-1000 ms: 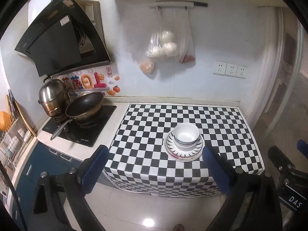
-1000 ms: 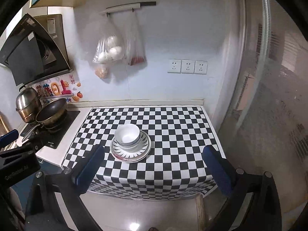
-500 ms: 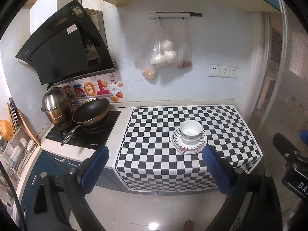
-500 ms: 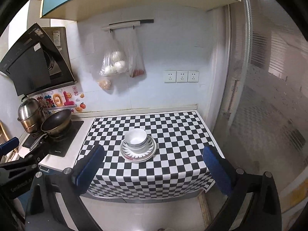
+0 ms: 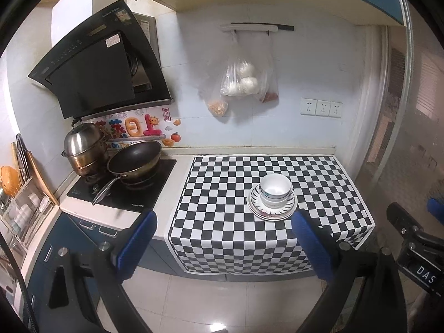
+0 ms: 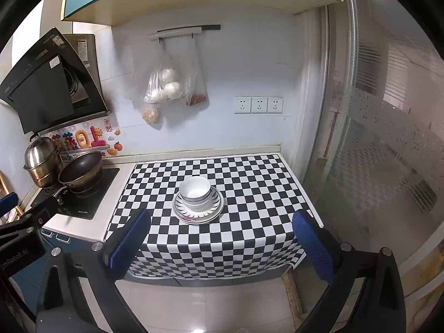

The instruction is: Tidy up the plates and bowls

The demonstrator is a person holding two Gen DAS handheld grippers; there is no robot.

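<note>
White bowls (image 5: pixel 275 190) sit nested on a stack of patterned plates (image 5: pixel 256 206) on the black-and-white checkered cloth (image 5: pixel 222 194). The same bowls (image 6: pixel 194 191) and plates (image 6: pixel 215 208) show in the right wrist view. My left gripper (image 5: pixel 222 245) is open and empty, held well back from the counter over the floor. My right gripper (image 6: pixel 219 245) is also open and empty, back from the counter's front edge. Each gripper's body shows at the edge of the other view.
A hob (image 5: pixel 122 188) with a dark wok (image 5: pixel 134 158) and a steel pot (image 5: pixel 83 149) stands left of the cloth. A range hood (image 5: pixel 97 63) hangs above. Plastic bags (image 5: pixel 244 80) hang on the wall. A dish rack (image 5: pixel 19 208) is far left. A glass door (image 6: pixel 388 138) is right.
Both grippers have pulled back and up from the counter, so the stack looks smaller and farther. The bowls and plates have not moved.
</note>
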